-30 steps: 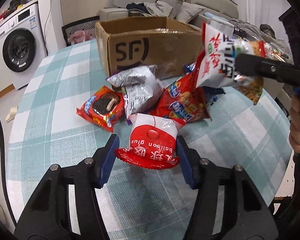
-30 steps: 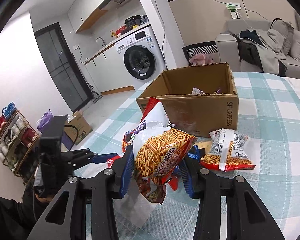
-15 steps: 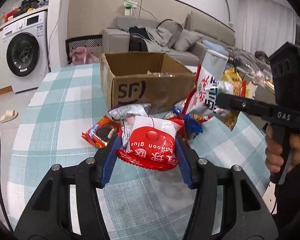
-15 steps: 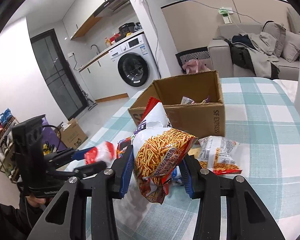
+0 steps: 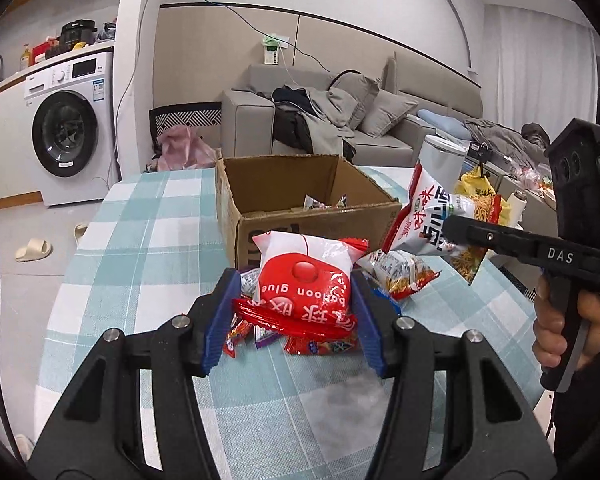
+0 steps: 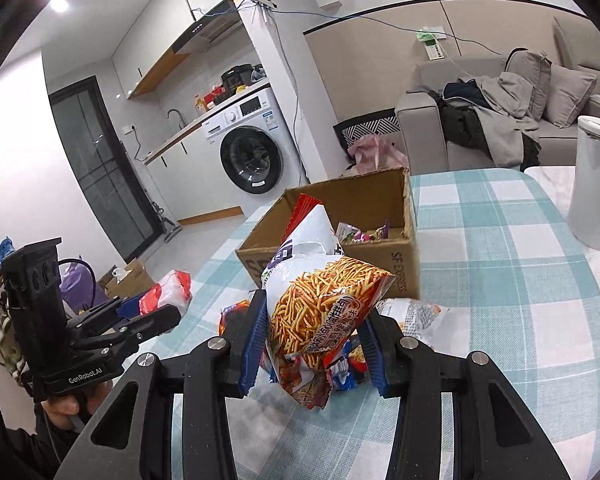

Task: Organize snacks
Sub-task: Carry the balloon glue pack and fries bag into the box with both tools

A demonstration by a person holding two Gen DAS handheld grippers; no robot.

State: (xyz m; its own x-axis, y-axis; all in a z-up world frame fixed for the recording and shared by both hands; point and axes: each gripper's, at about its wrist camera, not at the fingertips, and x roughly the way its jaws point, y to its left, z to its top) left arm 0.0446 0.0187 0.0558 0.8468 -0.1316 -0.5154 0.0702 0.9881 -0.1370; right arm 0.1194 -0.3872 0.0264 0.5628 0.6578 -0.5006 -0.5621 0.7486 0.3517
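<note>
My left gripper (image 5: 292,320) is shut on a red and white snack packet (image 5: 304,284), held in the air above the snack pile. My right gripper (image 6: 312,344) is shut on a bag of crispy sticks (image 6: 320,308) with a white bag behind it, also lifted off the table. The open cardboard box (image 5: 300,204) stands just beyond both packets, with a few small wrapped snacks (image 6: 360,234) in its bottom. In the left wrist view the right gripper (image 5: 452,228) and its bag (image 5: 440,220) hang to the right of the box. In the right wrist view the left gripper (image 6: 136,312) is at the left.
Several loose snack packets (image 5: 400,276) lie on the checked tablecloth (image 5: 148,240) in front of the box. A white cylinder container (image 6: 596,184) stands at the table's right. A washing machine (image 5: 68,132) and a sofa (image 5: 340,120) are beyond the table.
Both grippers have risen with their packets, the left one more; the snack pile and box now sit lower and farther below them. The grips have not changed.
</note>
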